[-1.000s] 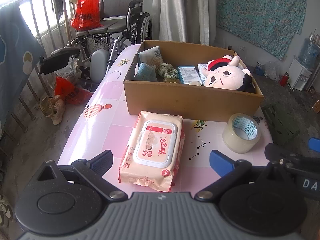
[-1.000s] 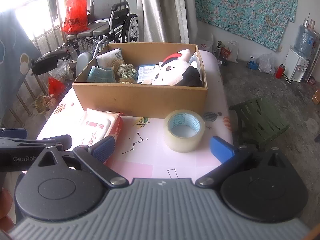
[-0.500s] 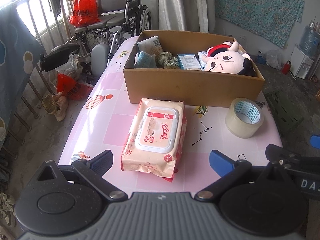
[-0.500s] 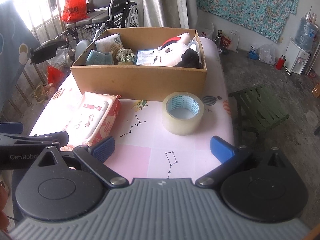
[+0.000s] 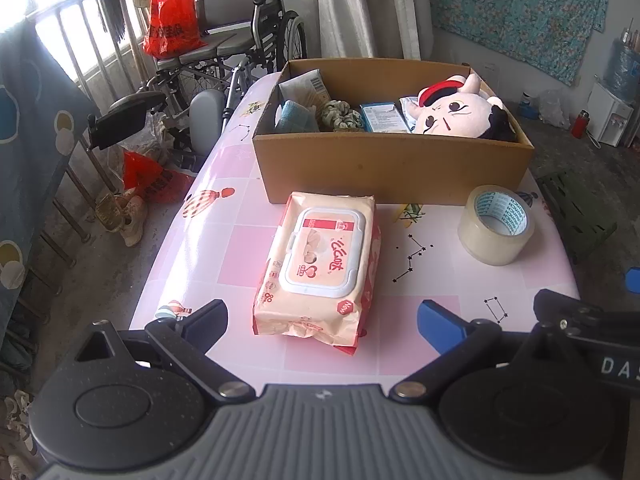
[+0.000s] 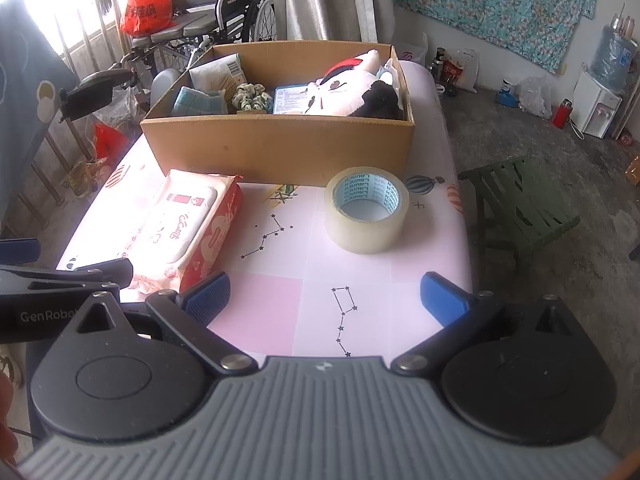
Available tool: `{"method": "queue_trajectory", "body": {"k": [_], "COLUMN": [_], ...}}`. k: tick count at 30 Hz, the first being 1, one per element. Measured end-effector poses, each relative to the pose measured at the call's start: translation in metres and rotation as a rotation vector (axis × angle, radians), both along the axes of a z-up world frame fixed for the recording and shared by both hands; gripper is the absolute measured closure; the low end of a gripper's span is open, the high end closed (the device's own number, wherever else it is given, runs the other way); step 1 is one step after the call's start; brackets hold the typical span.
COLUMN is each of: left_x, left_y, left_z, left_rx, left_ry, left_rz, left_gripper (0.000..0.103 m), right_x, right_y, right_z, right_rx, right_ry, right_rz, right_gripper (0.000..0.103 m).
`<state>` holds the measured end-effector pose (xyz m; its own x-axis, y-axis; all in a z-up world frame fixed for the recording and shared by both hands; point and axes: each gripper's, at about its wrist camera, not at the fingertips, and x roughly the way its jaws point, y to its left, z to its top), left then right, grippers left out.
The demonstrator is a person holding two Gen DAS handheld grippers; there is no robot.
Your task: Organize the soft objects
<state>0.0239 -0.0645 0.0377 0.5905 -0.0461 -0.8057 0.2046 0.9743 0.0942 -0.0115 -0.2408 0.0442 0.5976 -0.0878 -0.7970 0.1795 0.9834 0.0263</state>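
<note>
I am holding my left claw (image 5: 322,316) and right claw (image 6: 325,294) released and empty above the pink patterned bench (image 5: 208,240); the soft peach wet-wipe pack (image 5: 320,262) is waiting outside the brown cardboard box (image 5: 392,164), where the white plush doll (image 5: 456,114) is already lying

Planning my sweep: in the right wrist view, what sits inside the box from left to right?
Blue folded cloth → green scrunchie → blue-printed packet → plush doll, all inside the cardboard box.
</note>
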Motion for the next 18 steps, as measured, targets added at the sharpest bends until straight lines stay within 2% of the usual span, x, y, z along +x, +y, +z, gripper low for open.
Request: {"method": "queue_trajectory", "body": {"k": [18], "left_x": [-0.0018], "left_y": [0.0044], "left_z": [0.0031], "left_rx": [0.007], "left_ry": [0.003], "left_rz": [0.003], "left_gripper": [0.002], "right_x": [-0.0039], "right_y": [0.0029], "right_z": [0.0029], "right_rx": [-0.001], "right_ry": [0.001], "right_rz": [0.002], "right_gripper": [0.001]}}
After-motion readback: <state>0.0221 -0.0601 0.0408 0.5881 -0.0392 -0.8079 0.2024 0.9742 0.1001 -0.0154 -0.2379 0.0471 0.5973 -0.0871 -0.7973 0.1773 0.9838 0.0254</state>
